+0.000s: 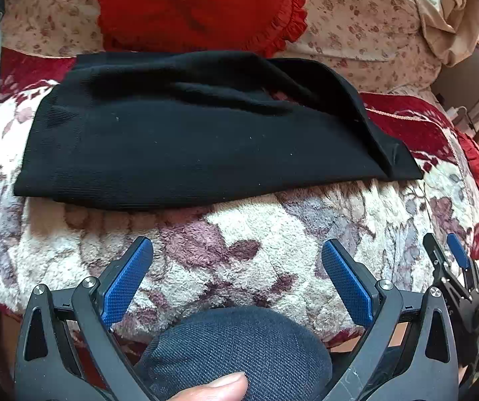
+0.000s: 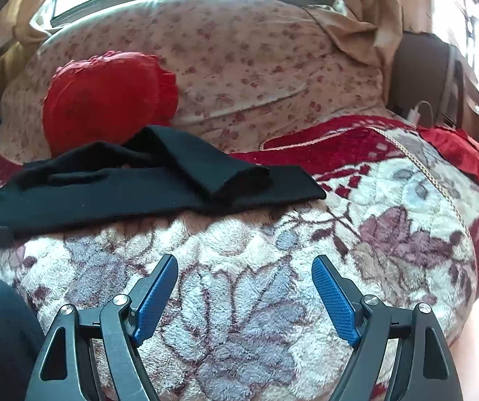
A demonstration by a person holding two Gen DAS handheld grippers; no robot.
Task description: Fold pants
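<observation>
The black pants (image 1: 189,140) lie folded in a wide flat stack on the fleece flower blanket (image 1: 239,234), with one upper layer creased and lifted at the right. They also show in the right wrist view (image 2: 139,183), ahead and to the left. My left gripper (image 1: 237,250) is open and empty, held back from the near edge of the pants over the blanket. My right gripper (image 2: 244,265) is open and empty, over the blanket to the right of the pants. The right gripper also shows at the right edge of the left wrist view (image 1: 446,250).
A red frilled cushion (image 1: 199,6) leans on a flowered pillow (image 2: 256,67) behind the pants. My knee in dark denim (image 1: 236,344) is under the left gripper. A beige curtain (image 2: 356,10) and a charger with cable (image 2: 420,110) are at the far right.
</observation>
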